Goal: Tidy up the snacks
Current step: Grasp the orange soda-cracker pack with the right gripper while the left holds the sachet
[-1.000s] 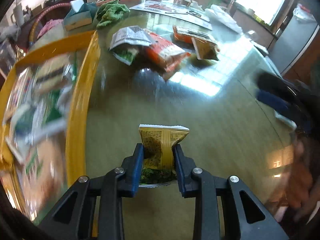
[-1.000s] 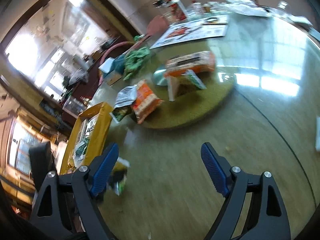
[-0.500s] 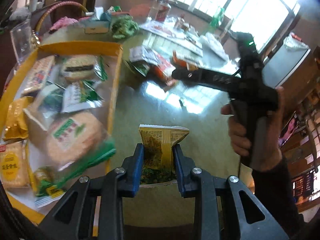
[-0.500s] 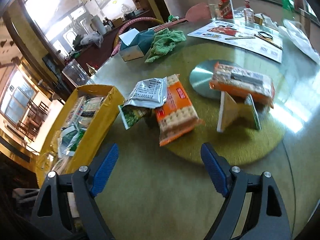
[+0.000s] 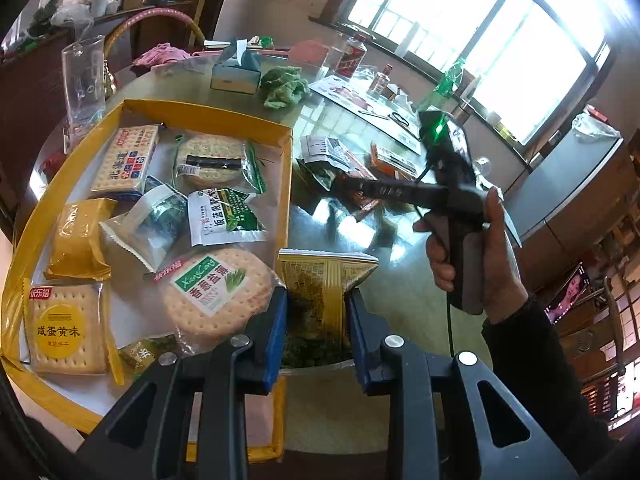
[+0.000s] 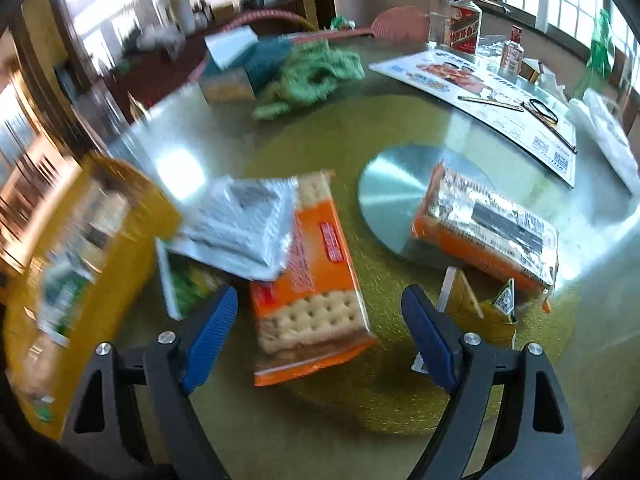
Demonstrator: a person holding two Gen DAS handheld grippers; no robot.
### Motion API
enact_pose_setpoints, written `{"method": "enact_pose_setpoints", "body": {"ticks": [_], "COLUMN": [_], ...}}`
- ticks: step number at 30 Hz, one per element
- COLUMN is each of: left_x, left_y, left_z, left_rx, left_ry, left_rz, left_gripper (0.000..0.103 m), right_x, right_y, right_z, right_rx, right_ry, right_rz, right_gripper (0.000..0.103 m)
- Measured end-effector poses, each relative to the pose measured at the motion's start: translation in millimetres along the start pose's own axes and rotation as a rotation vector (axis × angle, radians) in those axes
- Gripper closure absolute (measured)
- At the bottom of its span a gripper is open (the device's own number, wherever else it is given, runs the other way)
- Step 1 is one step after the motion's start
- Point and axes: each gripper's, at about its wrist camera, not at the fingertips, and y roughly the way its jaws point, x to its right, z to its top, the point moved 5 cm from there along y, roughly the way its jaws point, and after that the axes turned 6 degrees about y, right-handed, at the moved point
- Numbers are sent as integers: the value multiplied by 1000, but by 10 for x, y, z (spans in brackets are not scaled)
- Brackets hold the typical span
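My left gripper (image 5: 316, 328) is shut on a yellow-green snack packet (image 5: 320, 284), held above the right edge of the yellow tray (image 5: 286, 184), which holds several wrapped snacks. My right gripper (image 6: 318, 336) hovers over an orange cracker pack (image 6: 316, 280) on the round table; its jaws are closing, with the pack's near end lying between and below the blue pads, untouched. A silver-and-green packet (image 6: 240, 228) overlaps that pack. A second orange pack (image 6: 488, 232) and a small yellow packet (image 6: 476, 308) lie to the right. In the left wrist view a hand holds the right gripper (image 5: 356, 188).
A green cloth (image 6: 312, 76), a tissue box (image 6: 236, 64), bottles (image 6: 464, 24) and a printed sheet (image 6: 480, 88) sit at the table's far side. A metal disc (image 6: 392, 200) lies on the gold turntable. A glass jug (image 5: 84, 80) stands beyond the tray.
The left gripper carried its packet up and leftward, from over the table toward the tray's edge. The right gripper advanced to the orange cracker pack, and its jaws narrowed slightly.
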Motion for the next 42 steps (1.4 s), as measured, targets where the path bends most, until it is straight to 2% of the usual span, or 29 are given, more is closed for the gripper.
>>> {"method": "enact_pose_setpoints", "body": {"ticks": [1,2,4,7,12,23,25,29,33,36,39,41,42], "left_x": [-1,10,3,20,54,297,335,424,476,473,454,449,453], "left_y": [-10,-30,-51,-69,-68,-99,-93,-111,-152,-150,-135,-118,-108], "left_z": [-7,-24,-34,-33,-56,-194,-227,-268,-284,-286,-289,-294,-294], "left_rx": [0,2,2,6,-1,-14,-19,-22,-18,-20,-24,-27,-29], "left_ry": [-1,-1,0,6,13,65,70,86,97,99,98,97,97], "left_rz": [1,2,3,3,2,-18,-20,-28,-28,-23,-22,-23,-25], "left_gripper": [75,75,75,75,75,75,75,75,75,75,75,75,75], "right_x": [3,10,36,25,-13,9,9,36,-43,-110,-140,-133,-135], "right_y": [22,9,-24,-121,-423,-1161,-1235,-1320,-1213,-1074,-1033,-1019,-1030], "right_z": [-23,-40,-82,-221,-690,-1865,-1945,-1885,-1760,-1696,-1717,-1758,-1774], "right_rx": [-8,6,11,-1,-49,-1,6,45,51,47,42,29,34], "right_ry": [-4,-5,14,30,103,166,169,183,158,132,123,120,113], "right_rz": [-4,-19,-25,-43,-59,-92,-83,-52,-24,-38,-98,-145,-167], "right_gripper": [33,38,40,41,41,41,40,24,24,24,30,41,44]}}
